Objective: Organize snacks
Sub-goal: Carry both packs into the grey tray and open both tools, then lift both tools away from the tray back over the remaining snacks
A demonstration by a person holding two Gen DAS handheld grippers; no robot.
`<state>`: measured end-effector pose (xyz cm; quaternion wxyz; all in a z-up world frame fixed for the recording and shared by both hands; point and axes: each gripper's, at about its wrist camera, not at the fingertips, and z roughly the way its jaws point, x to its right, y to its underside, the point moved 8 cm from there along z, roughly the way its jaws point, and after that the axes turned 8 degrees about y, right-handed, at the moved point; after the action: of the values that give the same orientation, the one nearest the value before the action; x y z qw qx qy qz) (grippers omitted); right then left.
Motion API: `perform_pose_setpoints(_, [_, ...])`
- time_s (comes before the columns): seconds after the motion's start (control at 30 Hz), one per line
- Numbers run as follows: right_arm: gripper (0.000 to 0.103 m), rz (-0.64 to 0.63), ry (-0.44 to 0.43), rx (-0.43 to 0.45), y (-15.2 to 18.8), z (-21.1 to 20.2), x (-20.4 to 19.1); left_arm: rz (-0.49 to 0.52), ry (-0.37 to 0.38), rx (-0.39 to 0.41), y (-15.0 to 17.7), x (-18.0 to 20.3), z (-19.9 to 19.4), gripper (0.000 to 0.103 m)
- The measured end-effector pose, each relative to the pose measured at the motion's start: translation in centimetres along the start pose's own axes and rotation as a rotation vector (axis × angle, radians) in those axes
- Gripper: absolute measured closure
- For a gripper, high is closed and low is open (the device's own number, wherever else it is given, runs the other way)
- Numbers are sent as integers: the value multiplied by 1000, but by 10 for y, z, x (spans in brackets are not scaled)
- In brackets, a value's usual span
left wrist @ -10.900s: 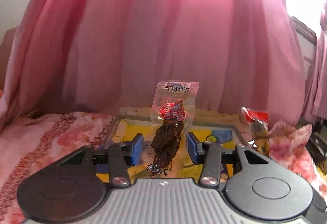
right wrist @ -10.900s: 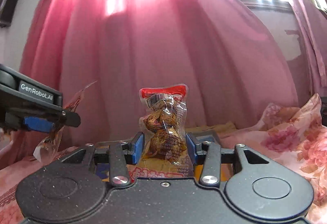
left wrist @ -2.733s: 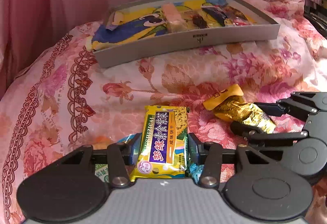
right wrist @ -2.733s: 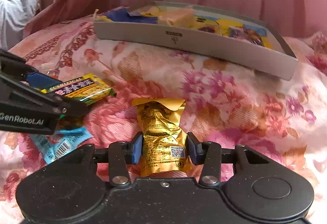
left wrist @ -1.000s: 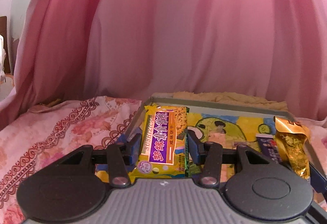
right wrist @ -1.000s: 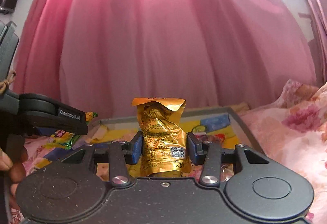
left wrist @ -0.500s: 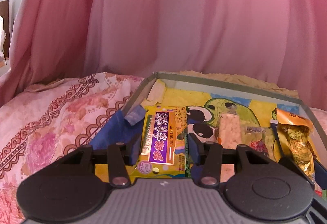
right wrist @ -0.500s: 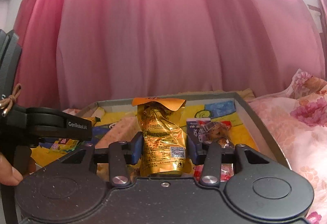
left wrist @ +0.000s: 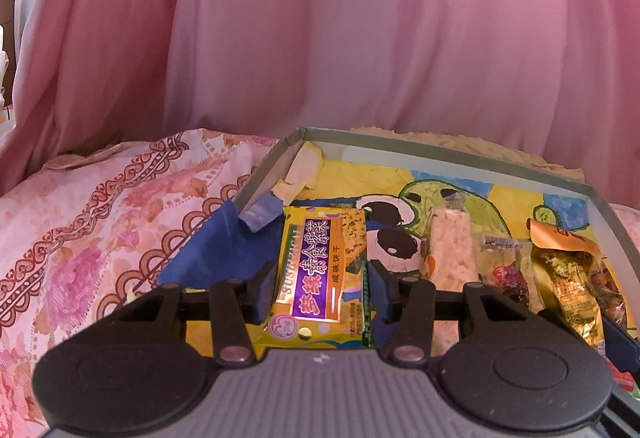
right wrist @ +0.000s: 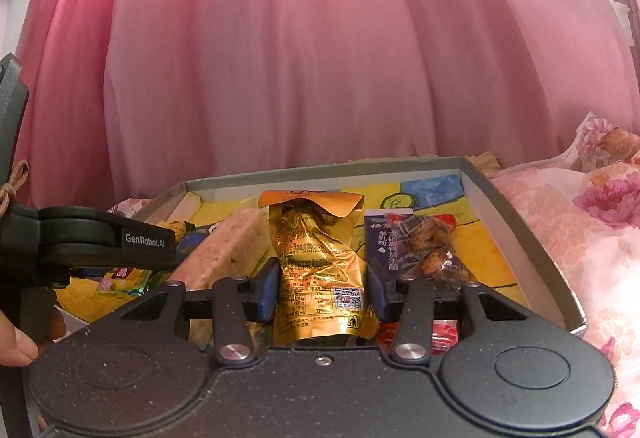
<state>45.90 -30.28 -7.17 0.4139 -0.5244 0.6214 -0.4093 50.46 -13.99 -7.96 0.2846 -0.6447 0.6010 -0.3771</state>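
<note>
The left gripper (left wrist: 322,286) holds a yellow and purple cracker pack (left wrist: 320,274) tight between its two blue pads, and the pack sticks up over the left part of a grey box (left wrist: 440,154). The right gripper (right wrist: 322,292) squeezes a shiny gold snack bag (right wrist: 316,258), which stands up between its pads over the middle of the same box. The bottom of the box has a bright yellow, blue and green picture. A pale rice bar (left wrist: 450,246) lies inside it, just to the right of the cracker pack. Next to the bar is a clear pack with a red label (left wrist: 504,270). In the right wrist view, a blue and white pack (right wrist: 380,242) and a clear bag of brown lumps (right wrist: 434,246) lie just right of the gold bag. The box sits on a flowery pink blanket (left wrist: 100,222). A big pink curtain (left wrist: 340,38) hangs behind it. A person's hand (right wrist: 18,342) shows at the left edge, holding the left gripper's handle.
</note>
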Motion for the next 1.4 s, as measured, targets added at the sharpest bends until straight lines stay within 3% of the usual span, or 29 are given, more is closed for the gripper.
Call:
perform_pose_setpoints(0.43, [52,-10,-5,9,2,2,-2,-25,3,-19,4,-9,6,50])
perform_pose_setpoints(0.5, [51,-14,-6,10,2,2,-2,-22,2,-14,3,-9,5,47])
perform_pose_setpoints(0.67, [49,-9,9,26,-1,-1,2,-40,-5,17,-2,-13,-5,21])
perform_pose_setpoints(0.8, [38,3,25,51,-10,-11,8,-59,4,47,-11,-17,-20,15])
perform_pose_setpoints(0.93, [18,20,43,111,-24,-32,16,-84,13,103,-22,-21,-45,2])
perform_pose_setpoints(1.13, [2,78,63,185,-42,-76,32,-114,50,161,-29,-28,-90,1])
perform_pose_setpoints(1.4, [1,86,98,264,-49,-140,36,-78,66,260,-23,-32,-159,1])
